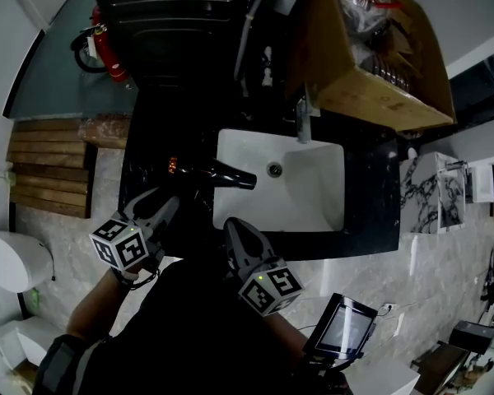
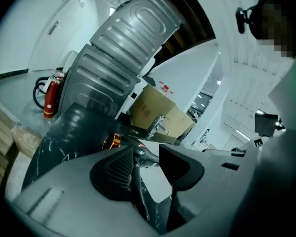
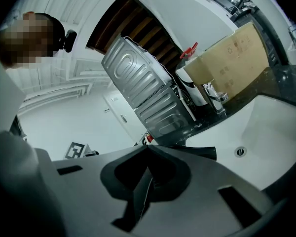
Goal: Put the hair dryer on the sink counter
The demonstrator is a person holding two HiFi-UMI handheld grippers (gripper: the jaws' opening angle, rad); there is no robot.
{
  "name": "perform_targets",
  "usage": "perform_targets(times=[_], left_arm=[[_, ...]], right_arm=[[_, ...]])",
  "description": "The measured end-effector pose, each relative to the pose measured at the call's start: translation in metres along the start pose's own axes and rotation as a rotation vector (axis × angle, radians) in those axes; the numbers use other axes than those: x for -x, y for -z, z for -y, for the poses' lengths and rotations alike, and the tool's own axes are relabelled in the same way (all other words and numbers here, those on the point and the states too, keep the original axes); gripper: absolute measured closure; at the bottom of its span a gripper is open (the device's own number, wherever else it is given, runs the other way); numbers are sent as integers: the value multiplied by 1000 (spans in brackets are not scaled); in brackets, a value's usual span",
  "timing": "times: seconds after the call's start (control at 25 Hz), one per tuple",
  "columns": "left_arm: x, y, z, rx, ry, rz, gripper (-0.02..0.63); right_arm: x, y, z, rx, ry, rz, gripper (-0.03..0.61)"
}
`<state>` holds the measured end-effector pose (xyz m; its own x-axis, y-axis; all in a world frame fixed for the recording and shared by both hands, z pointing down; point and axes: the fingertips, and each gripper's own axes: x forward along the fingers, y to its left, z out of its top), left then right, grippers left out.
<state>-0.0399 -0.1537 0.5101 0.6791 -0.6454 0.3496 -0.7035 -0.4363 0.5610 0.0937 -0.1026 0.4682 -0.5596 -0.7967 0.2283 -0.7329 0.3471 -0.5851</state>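
Observation:
The black hair dryer (image 1: 212,172) lies on the black marble counter (image 1: 370,196), its nozzle reaching over the left rim of the white sink (image 1: 313,183). Its copper-ringed back end (image 2: 110,141) shows just past my left gripper (image 2: 148,154). That left gripper (image 1: 171,204) sits close below the dryer, jaws apart, pads pressing on nothing. My right gripper (image 1: 235,227) hangs at the counter's front edge, shut and empty. In the right gripper view the jaws (image 3: 148,148) meet, and the dryer's nozzle (image 3: 201,152) shows beyond them.
A faucet (image 1: 303,122) stands behind the sink. A cardboard box (image 1: 370,64) sits at the back right, a ribbed metal appliance (image 1: 181,15) at the back left with a red fire extinguisher (image 1: 111,56) beside it. Wooden slats (image 1: 49,167) lie to the left.

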Motion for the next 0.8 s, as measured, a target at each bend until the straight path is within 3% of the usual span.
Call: perform_targets(times=[0.12,0.2,0.56,0.8], left_arm=[[4,-7,26,-109,41,20,485],[6,-9,41,-141,71,32,513],[23,-24,85,-176,146,101,607],[25,-17,88,-154,153,103,611]], right_arm=[[1,-2,-3,12,-6,1,583],[1,-3,-5,19,-11,4,583],[1,-14,-18,98,-22,17,583],[2,-24,-27,152,-25,28,583]])
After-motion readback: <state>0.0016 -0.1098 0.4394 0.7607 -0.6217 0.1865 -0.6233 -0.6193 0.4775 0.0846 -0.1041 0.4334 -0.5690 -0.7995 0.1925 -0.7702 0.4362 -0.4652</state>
